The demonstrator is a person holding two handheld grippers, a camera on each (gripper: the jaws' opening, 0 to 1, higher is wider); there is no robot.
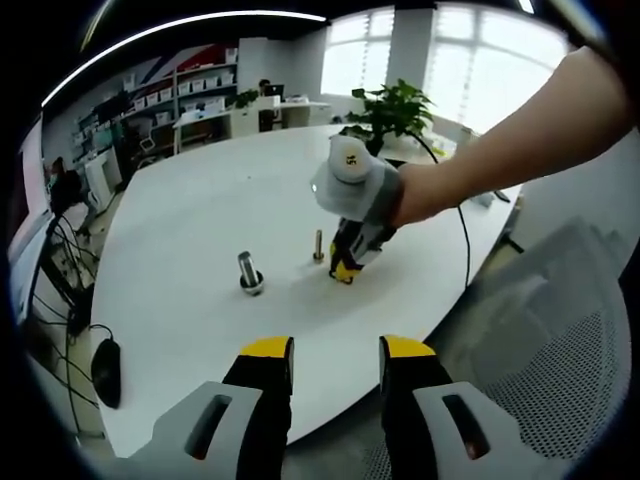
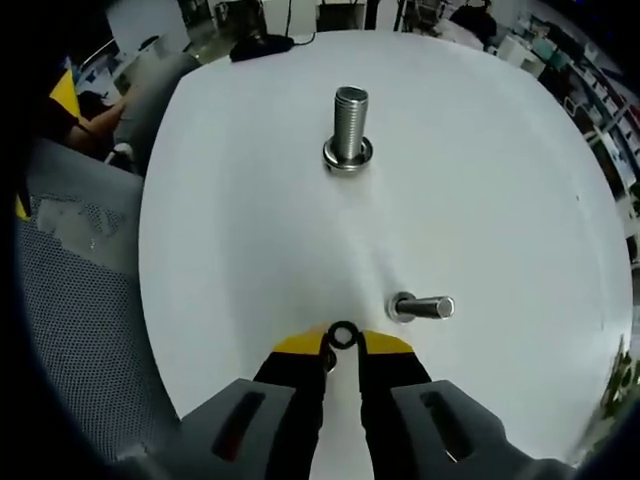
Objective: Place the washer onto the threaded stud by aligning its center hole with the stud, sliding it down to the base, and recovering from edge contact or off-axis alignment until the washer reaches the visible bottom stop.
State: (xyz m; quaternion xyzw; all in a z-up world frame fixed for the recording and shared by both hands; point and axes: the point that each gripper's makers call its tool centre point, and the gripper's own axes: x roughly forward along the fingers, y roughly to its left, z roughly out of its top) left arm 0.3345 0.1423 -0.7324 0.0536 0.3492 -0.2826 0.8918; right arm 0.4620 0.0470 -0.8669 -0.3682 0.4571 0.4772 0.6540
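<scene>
— Office room, open plan: shelving along the far wall, bright windows, a potted plant (image 1: 392, 108) at the table's far edge. White round table (image 1: 200, 220) carries the work. What stands on it?

— Two threaded pieces. In the left gripper view, a thick threaded stud (image 1: 248, 270) stands upright at about 10 o'clock from table centre, a wide collar at its base. A thinner bolt (image 1: 319, 245) stands upright just to its right.

— And the right gripper?

— Right gripper (image 1: 346, 266) is tipped down onto the table just beside the thin bolt, at its 3 o'clock, held by a person's hand (image 1: 400, 195). Its own view shows the yellow-tipped jaws nearly closed, pinching a small black washer (image 2: 343, 335) by its edge, hole facing the camera. Washer sits at the jaw tips, low over the white top.

— Washer on a stud yet?

— No. In the right gripper view the thin bolt (image 2: 422, 307) lies at 2 o'clock from the washer, near but apart. The thick stud (image 2: 349, 126) stands well beyond, at 12 o'clock.

— Left gripper?

— Left gripper (image 1: 336, 350) hangs off the table's near edge, jaws narrowly parted, nothing between them. Mesh office chair (image 1: 560, 330) at its 3 o'clock; computer mouse (image 1: 106, 370) with cable at 9 o'clock.
</scene>
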